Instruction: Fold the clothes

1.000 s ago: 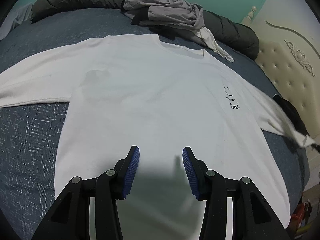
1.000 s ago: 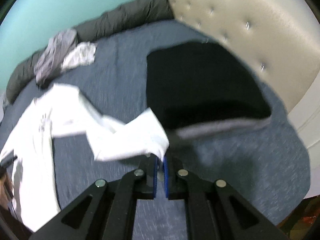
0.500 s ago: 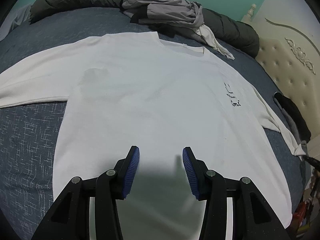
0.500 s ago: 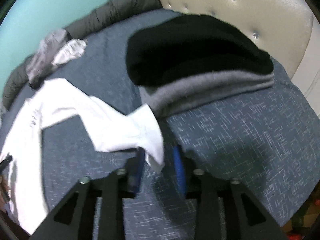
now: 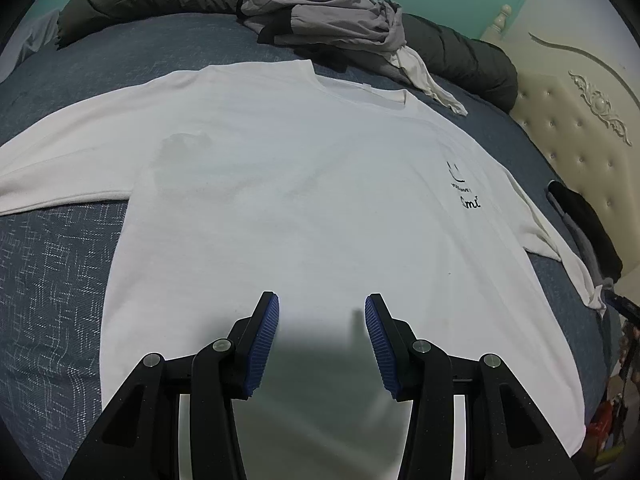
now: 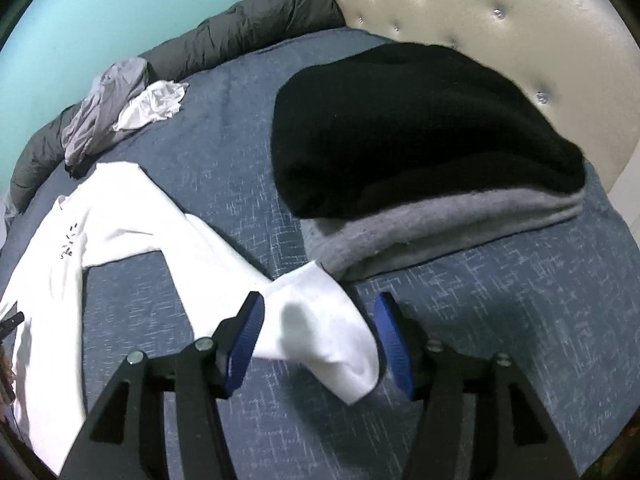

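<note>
White long-sleeved cotton shirt point(image 5: 304, 208) lies spread flat, unfolded, on the blue bed point(image 5: 60, 264) ahead of the released left tool point(image 5: 322, 340); its cuff point(image 6: 320, 328) lies between the opening right tool's point(image 6: 320, 336) jaws. All folds remain.

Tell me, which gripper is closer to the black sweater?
Right. The right gripper sits just below the black sweater; the left gripper hovers over the shirt's hem, far away.

Black gripper point(image 5: 322, 312) arms, ribbed blue pads point(image 5: 264, 340)
</note>
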Demonstrator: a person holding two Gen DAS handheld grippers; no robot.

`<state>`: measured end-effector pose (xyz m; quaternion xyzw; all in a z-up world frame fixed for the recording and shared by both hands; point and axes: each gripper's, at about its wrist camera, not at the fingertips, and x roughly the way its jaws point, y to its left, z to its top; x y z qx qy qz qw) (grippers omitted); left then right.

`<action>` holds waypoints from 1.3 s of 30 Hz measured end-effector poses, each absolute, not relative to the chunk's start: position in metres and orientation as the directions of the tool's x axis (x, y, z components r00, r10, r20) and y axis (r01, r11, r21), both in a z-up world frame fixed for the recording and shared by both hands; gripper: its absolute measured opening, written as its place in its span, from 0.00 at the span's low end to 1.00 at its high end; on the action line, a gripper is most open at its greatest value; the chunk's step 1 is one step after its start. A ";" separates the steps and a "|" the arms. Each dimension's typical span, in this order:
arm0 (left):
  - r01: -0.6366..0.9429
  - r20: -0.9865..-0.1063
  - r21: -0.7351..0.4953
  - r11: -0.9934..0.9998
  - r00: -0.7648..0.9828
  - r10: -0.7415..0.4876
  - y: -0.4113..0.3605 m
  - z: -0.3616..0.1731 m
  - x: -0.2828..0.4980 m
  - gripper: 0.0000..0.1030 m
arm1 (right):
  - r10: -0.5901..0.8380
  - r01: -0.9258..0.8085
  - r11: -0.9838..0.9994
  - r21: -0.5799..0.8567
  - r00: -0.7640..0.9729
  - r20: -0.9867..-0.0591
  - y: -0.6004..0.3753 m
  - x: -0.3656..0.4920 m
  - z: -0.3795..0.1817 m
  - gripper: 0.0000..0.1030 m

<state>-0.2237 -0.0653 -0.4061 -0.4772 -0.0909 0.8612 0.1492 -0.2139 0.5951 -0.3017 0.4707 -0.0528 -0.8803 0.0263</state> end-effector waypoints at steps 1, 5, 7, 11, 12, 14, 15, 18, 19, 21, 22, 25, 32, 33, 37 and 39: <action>-0.170 -0.796 -0.299 -0.939 -0.499 0.344 -0.065 -0.407 -0.224 0.48 | -0.072 -0.006 -0.996 0.089 -0.540 -0.839 0.593 -0.217 -0.305 0.56; -0.172 -0.798 -0.297 -0.939 -0.495 0.343 -0.065 -0.408 -0.224 0.48 | -0.067 0.006 -0.997 0.076 -0.540 -0.839 0.588 -0.219 -0.310 0.56; -0.173 -0.798 -0.296 -0.939 -0.495 0.343 -0.064 -0.409 -0.225 0.48 | -0.064 0.019 -0.998 0.064 -0.552 -0.832 0.586 -0.218 -0.309 0.40; -0.172 -0.799 -0.295 -0.940 -0.495 0.341 -0.063 -0.409 -0.224 0.48 | -0.083 0.067 -0.996 0.055 -0.583 -0.809 0.580 -0.213 -0.300 0.10; -0.171 -0.800 -0.295 -0.940 -0.494 0.341 -0.064 -0.410 -0.224 0.48 | -0.088 0.077 -0.996 0.052 -0.590 -0.802 0.582 -0.212 -0.297 0.07; -0.171 -0.800 -0.295 -0.940 -0.493 0.341 -0.064 -0.410 -0.224 0.48 | -0.092 0.091 -0.995 0.046 -0.604 -0.792 0.585 -0.208 -0.290 0.06; -0.171 -0.800 -0.295 -0.940 -0.493 0.341 -0.064 -0.410 -0.224 0.48 | -0.094 0.097 -0.994 0.043 -0.611 -0.786 0.586 -0.205 -0.287 0.05; -0.173 -0.800 -0.295 -0.940 -0.494 0.342 -0.064 -0.410 -0.223 0.48 | -0.089 0.094 -0.995 0.036 -0.641 -0.763 0.589 -0.198 -0.272 0.05; -0.173 -0.800 -0.295 -0.940 -0.493 0.342 -0.064 -0.410 -0.224 0.48 | -0.081 0.085 -0.996 0.033 -0.657 -0.750 0.591 -0.198 -0.264 0.04; -0.174 -0.800 -0.294 -0.940 -0.493 0.342 -0.064 -0.410 -0.225 0.48 | -0.072 0.069 -0.997 0.034 -0.690 -0.720 0.592 -0.197 -0.251 0.04; -0.175 -0.800 -0.294 -0.940 -0.493 0.342 -0.064 -0.410 -0.225 0.48 | -0.062 0.058 -0.998 0.029 -0.711 -0.700 0.594 -0.198 -0.241 0.04; -0.177 -0.800 -0.293 -0.940 -0.492 0.342 -0.063 -0.410 -0.225 0.48 | -0.033 0.017 -0.999 0.030 -0.753 -0.657 0.597 -0.212 -0.223 0.04; -0.182 -0.805 -0.286 -0.941 -0.488 0.339 -0.061 -0.411 -0.225 0.48 | 0.072 -0.101 -0.995 0.009 -0.768 -0.636 0.617 -0.261 -0.186 0.04; -0.182 -0.805 -0.284 -0.941 -0.487 0.337 -0.060 -0.412 -0.226 0.48 | 0.088 -0.121 -0.993 0.006 -0.757 -0.648 0.620 -0.269 -0.186 0.03; -0.185 -0.810 -0.275 -0.943 -0.484 0.332 -0.058 -0.413 -0.227 0.48 | 0.164 -0.197 -0.980 -0.035 -0.685 -0.710 0.634 -0.303 -0.192 0.03; -0.187 -0.811 -0.274 -0.943 -0.483 0.331 -0.058 -0.413 -0.228 0.48 | 0.197 -0.226 -0.972 -0.064 -0.638 -0.744 0.640 -0.319 -0.201 0.03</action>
